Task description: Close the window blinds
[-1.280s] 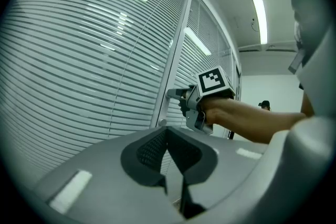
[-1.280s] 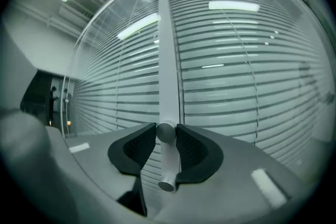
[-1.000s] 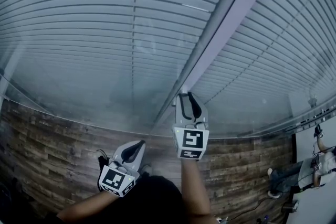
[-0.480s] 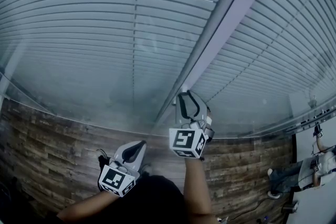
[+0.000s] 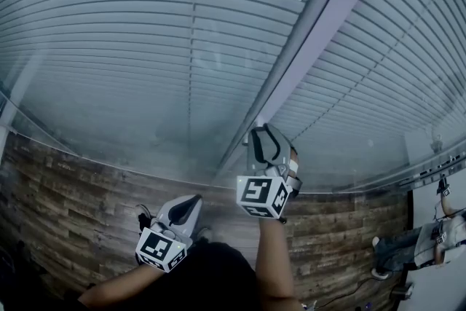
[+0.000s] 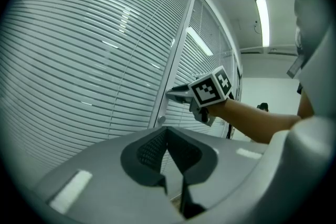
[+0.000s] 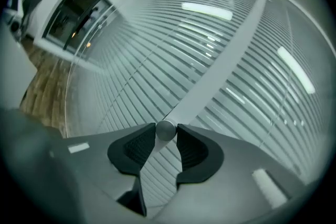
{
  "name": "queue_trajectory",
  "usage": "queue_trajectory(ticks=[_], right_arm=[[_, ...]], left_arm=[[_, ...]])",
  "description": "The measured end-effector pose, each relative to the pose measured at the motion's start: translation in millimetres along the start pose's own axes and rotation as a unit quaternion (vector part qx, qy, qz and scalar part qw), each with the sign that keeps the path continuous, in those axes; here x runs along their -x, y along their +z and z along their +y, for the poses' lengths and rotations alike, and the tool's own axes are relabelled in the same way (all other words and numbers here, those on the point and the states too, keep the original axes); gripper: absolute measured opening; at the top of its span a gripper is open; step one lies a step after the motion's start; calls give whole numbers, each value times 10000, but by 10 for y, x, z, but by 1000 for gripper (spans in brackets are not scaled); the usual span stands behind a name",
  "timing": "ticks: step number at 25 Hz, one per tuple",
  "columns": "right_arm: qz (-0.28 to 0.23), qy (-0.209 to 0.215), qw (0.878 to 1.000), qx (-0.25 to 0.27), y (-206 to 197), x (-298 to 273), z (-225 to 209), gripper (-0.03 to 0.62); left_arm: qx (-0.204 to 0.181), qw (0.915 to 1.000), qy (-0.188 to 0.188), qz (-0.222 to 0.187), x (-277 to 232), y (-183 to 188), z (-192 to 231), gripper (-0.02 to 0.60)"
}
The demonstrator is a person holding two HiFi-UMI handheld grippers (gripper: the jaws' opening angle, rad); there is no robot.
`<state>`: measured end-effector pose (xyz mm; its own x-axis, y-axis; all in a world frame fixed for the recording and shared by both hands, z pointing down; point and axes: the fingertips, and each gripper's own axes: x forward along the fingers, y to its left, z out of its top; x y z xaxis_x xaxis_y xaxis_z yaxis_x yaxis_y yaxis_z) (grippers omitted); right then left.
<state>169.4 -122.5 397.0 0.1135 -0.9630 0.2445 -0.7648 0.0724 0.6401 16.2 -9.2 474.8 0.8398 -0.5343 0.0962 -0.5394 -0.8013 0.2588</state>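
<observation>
White slatted blinds (image 5: 138, 25) hang behind glass on both sides of a pale upright frame (image 5: 324, 18). My right gripper (image 5: 263, 132) reaches up to that frame. In the right gripper view a small round grey knob (image 7: 166, 130) sits on the frame (image 7: 220, 60) between the two dark pads, and my right gripper (image 7: 166, 131) is shut on it. The left gripper view shows the right gripper (image 6: 170, 94) with its tips against the frame (image 6: 176, 55). My left gripper (image 5: 195, 199) hangs lower and to the left, shut, holding nothing; its jaws (image 6: 168, 129) meet at the tips.
Wood-plank floor (image 5: 65, 193) runs below the glass wall. A person (image 5: 426, 240) stands at the far right. Another small round knob (image 6: 161, 119) sits lower on the frame. A dark framed opening (image 7: 73, 13) shows beyond the glass.
The right gripper has rolled on the knob: its marker cube has tilted and shifted slightly left. The left gripper has stayed put.
</observation>
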Motion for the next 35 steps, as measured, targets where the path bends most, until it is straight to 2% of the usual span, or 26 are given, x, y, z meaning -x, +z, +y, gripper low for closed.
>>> queue_trajectory(ticks=[1,3,5,8,12,15,17,18,20,21,23,24,25,27,29,31,35], right_arm=[[-138,116,9983,-548,1,8,-11,132],[-428,324,9847,-1660,8,42,-44,147],[-691,383,9605,-2667,9,82,-98,187],[-956,362,9133,-3943,-1,112,-120,189],[-1108,338,8511,-5121,-12,90,-98,179],[-1190,310,8047,-5807,-27,76,-132,154],[-1172,316,7857,-6065,-47,48,-140,153],[-1151,310,7821,-6116,-59,36,-140,155],[-1125,251,7821,-6124,-89,26,-146,147],[-1127,215,7839,-6102,-106,23,-153,112],[-1156,182,7966,-5931,-134,8,-159,127],[-1164,174,8105,-5738,-146,-2,-152,127],[-1146,153,8294,-5465,-156,-10,-140,127],[-1023,59,8740,-4750,-157,-11,-109,127],[-865,-47,9108,-4036,-121,2,-90,127],[-749,-103,9341,-3489,-78,5,-87,126],[-523,-177,9688,-2417,-18,1,-68,126]], left_arm=[[0,10000,3,12,8,-3,2,0],[3,10000,8,25,21,-12,4,0],[0,10000,3,36,19,-22,6,0],[-22,10000,-14,61,15,-28,0,0],[-30,10000,-31,68,2,-20,-11,0],[-11,10000,-26,80,-3,-30,-5,0],[25,10000,-9,71,-9,-35,11,0],[45,10000,4,68,-11,-36,19,0],[69,10000,23,62,-14,-34,28,0],[75,10000,27,54,-16,-33,32,0],[83,9999,40,42,-29,-39,52,0],[90,9999,49,41,-39,-53,66,0],[100,9999,55,44,-49,-74,78,0],[117,9999,51,52,-55,-110,92,0],[118,9999,24,64,-46,-103,83,0],[111,9999,-11,74,-55,-81,65,0],[127,9998,-64,106,-90,-73,38,0]])
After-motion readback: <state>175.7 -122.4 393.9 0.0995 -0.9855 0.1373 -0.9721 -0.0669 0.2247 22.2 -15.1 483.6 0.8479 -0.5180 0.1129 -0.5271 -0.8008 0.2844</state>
